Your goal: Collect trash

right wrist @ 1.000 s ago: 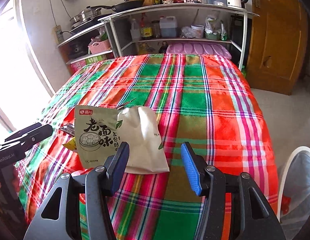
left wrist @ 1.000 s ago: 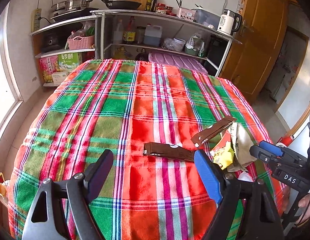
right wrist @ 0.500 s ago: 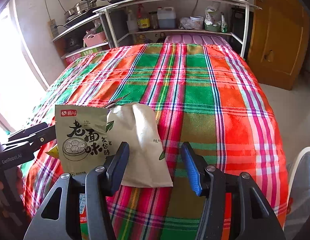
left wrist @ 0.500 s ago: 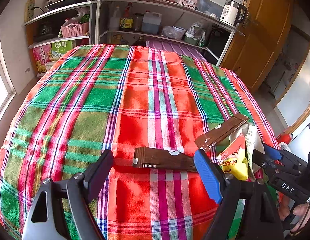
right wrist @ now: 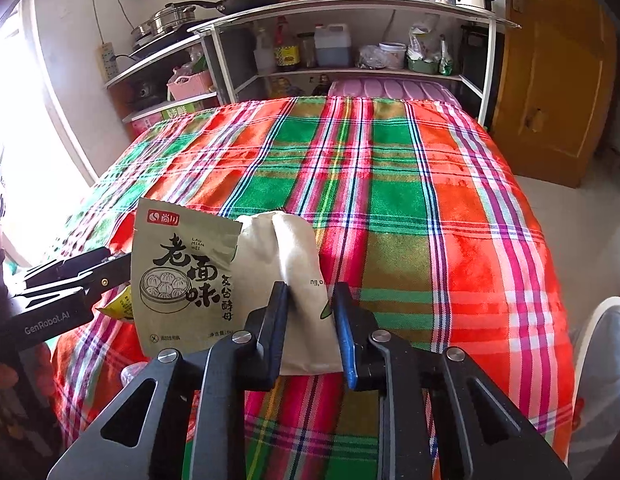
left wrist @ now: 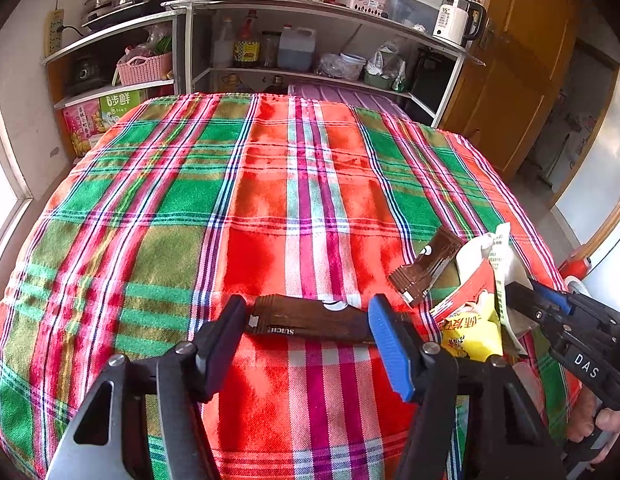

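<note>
Right tongs (right wrist: 310,312) pinch a creased beige yeast packet (right wrist: 286,280); left tongs (left wrist: 306,344) gape around a flat brown wrapper (left wrist: 310,318) on plaid table (left wrist: 270,200).

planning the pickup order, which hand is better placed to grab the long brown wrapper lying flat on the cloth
Left. The left gripper is open, its jaws standing either side of the brown wrapper. The right gripper is already shut on the beige bag, so it is occupied.

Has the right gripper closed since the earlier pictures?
Yes. The right gripper now pinches the beige bag, with its jaws drawn together above the tablecloth.
</note>
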A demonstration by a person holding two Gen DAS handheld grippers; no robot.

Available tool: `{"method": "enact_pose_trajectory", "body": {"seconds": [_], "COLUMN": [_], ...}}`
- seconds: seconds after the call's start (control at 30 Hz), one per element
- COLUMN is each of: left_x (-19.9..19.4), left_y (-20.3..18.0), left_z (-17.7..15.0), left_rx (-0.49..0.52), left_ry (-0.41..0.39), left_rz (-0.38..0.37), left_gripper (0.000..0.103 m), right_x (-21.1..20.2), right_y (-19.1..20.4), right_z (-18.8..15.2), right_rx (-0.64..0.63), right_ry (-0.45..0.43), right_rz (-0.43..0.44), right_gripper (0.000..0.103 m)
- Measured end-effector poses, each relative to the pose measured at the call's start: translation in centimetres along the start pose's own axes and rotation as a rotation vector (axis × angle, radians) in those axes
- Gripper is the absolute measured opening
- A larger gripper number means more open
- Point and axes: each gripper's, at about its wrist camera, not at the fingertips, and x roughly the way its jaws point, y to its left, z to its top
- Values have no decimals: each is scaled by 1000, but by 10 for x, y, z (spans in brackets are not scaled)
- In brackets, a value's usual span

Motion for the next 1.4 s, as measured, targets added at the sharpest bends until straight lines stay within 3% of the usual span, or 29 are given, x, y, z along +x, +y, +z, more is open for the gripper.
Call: {"method": "enact_pose_trajectory", "body": {"seconds": [0.13,0.5,0.73,0.83,0.9,0.97,1.03,1.4], "left_x": [-1,-7,-14,-19,-22,-22,-20,3], "left_y": [-5,-4,4,6,4,0,-5,-36], "left_z": [-2,-3,-8,-10,-9,-7,-6,-4], "left_rx": [21,28,20,61,112,159,198,409], "left_ry": [-1,-25,14,19,1,5,10,40], "left_rz": [-14,5,-67,-105,-76,-95,-111,-46], "left_gripper": [56,6,6,18,66,81,81,78], "right_x": [-1,-6,-11,-14,-16,-16,-16,-13], "right_y": [1,0,0,-1,-1,-3,-4,-8], "right_z": [-2,-5,-7,-8,-9,-9,-8,-8], "right_rx": [-12,8,5,5,8,13,19,38], "right_ry": [-2,-20,-29,-30,-33,-32,-33,-30], "right_rz": [-1,14,7,16,14,11,7,1], "right_gripper": [19,16,16,14,14,14,14,14]}}
